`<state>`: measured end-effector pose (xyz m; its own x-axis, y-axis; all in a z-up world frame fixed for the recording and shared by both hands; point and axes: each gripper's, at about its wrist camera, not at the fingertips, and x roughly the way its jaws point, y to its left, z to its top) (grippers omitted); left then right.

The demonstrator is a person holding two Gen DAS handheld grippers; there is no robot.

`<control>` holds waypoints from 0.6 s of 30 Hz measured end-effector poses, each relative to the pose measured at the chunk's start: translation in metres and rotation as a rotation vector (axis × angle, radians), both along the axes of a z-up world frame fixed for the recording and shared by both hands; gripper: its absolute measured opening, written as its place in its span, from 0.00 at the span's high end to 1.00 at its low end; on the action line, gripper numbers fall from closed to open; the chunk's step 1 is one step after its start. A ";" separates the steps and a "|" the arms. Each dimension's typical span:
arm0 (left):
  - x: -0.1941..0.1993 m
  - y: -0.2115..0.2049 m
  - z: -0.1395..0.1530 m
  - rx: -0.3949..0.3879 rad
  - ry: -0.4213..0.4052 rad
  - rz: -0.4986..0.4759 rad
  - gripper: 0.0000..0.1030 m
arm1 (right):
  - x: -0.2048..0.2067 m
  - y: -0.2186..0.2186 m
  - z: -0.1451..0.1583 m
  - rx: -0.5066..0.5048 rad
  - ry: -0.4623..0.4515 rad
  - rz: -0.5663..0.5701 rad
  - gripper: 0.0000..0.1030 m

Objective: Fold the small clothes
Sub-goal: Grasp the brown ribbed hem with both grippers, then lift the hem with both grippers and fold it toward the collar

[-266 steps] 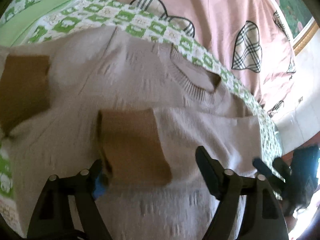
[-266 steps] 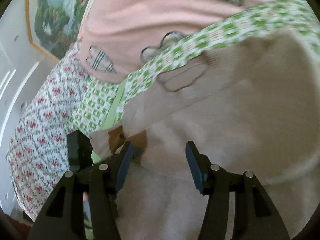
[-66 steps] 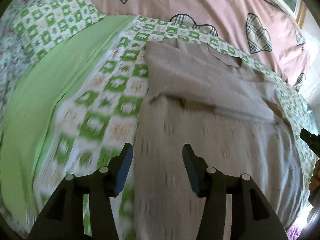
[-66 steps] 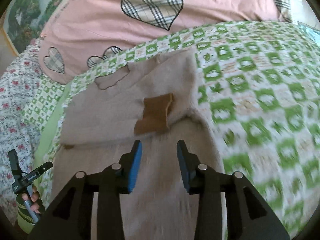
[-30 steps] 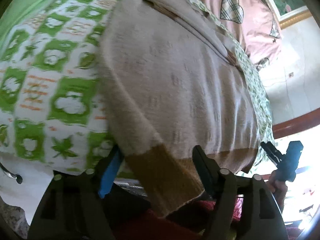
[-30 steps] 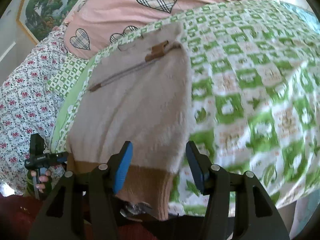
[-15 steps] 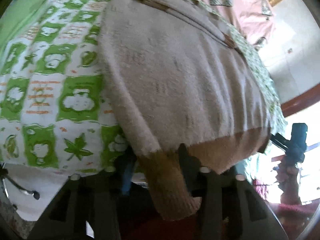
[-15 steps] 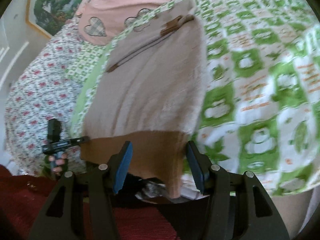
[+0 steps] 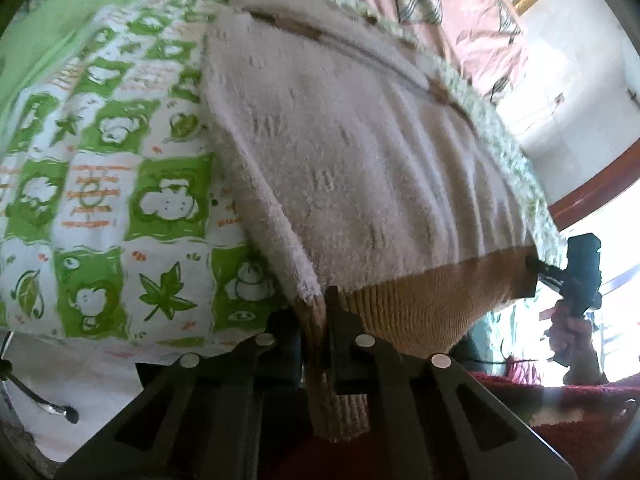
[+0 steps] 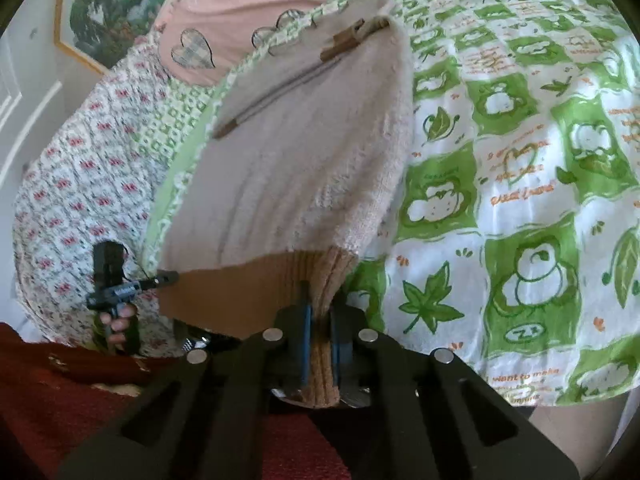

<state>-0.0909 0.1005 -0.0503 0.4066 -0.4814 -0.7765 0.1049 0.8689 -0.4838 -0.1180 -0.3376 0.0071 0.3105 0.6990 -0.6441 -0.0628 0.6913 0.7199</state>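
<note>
Left wrist view: a pale beige knitted sweater lies flat on a bed, its sleeves folded across the upper part, and its brown ribbed hem hangs over the near edge of the mattress. The knit is fuzzy, with small raised marks scattered across the body. The left hand-held gripper has just closed and now pinches the hem at one bottom corner, the brown rib bunched between its jaws and sticking out below them. At the hem's other corner the right hand-held gripper meets the cloth, with a hand under it.

In the right wrist view, the right hand-held gripper has likewise just closed, and its blue pads squeeze a fold of the brown hem. The sweater stretches away from it over a green-and-white checked bedsheet printed with leaves and cartoon shapes. A pink quilt with plaid hearts lies beyond the sweater's top, a floral cover at the side, and a framed picture hangs on the wall. No containers show.
</note>
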 end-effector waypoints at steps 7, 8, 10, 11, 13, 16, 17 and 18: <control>0.000 0.016 0.046 -0.131 -0.154 0.065 0.94 | 0.012 -0.018 0.029 0.132 -0.070 -0.094 0.92; 0.003 0.018 0.054 -0.137 -0.175 0.073 0.94 | 0.016 -0.018 0.036 0.147 -0.092 -0.107 0.92; 0.013 0.023 0.073 -0.150 -0.225 0.088 0.94 | 0.026 -0.020 0.048 0.173 -0.126 -0.127 0.92; 0.019 0.023 0.081 -0.156 -0.245 0.094 0.94 | 0.036 -0.022 0.057 0.187 -0.155 -0.141 0.92; 0.036 0.022 0.098 -0.160 -0.300 0.108 0.94 | 0.054 -0.022 0.071 0.207 -0.204 -0.160 0.92; 0.069 0.023 0.115 -0.169 -0.357 0.128 0.94 | 0.081 -0.024 0.083 0.235 -0.268 -0.185 0.92; 0.081 0.020 0.119 -0.166 -0.372 0.136 0.94 | 0.094 -0.024 0.087 0.235 -0.284 -0.194 0.92; 0.094 0.020 0.124 -0.165 -0.391 0.143 0.94 | 0.109 -0.023 0.089 0.227 -0.296 -0.205 0.92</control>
